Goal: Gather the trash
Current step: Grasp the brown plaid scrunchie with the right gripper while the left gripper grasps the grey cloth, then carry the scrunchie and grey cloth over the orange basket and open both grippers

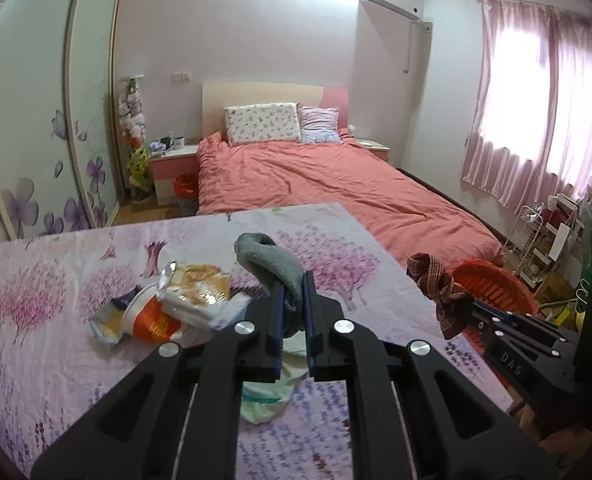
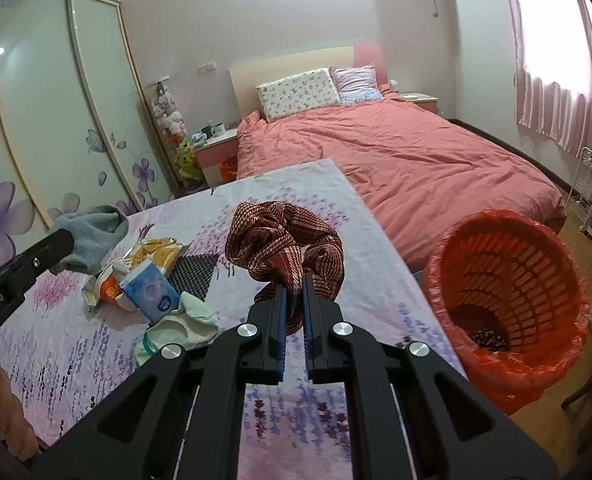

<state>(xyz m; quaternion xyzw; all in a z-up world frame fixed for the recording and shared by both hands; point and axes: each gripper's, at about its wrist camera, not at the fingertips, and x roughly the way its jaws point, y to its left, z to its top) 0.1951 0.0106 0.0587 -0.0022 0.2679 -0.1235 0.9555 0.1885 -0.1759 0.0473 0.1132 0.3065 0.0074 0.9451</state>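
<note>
With a grey cloth (image 1: 270, 266) clamped in the left hand-held gripper (image 1: 294, 292) and a brown patterned cloth (image 2: 286, 240) in the right hand-held gripper (image 2: 294, 292), both above the surface (image 2: 355, 280), carrying to the red bin (image 2: 507, 300) at right was judged next.

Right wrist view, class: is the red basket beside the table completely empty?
No: a small dark patterned item lies at the bottom of the red basket, which stands on the floor next to the table.

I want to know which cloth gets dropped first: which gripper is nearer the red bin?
Right. The right gripper, shut on the brown cloth, hangs over the table edge just beside the bin. The left gripper, holding the grey cloth, is further in over the table.
</note>
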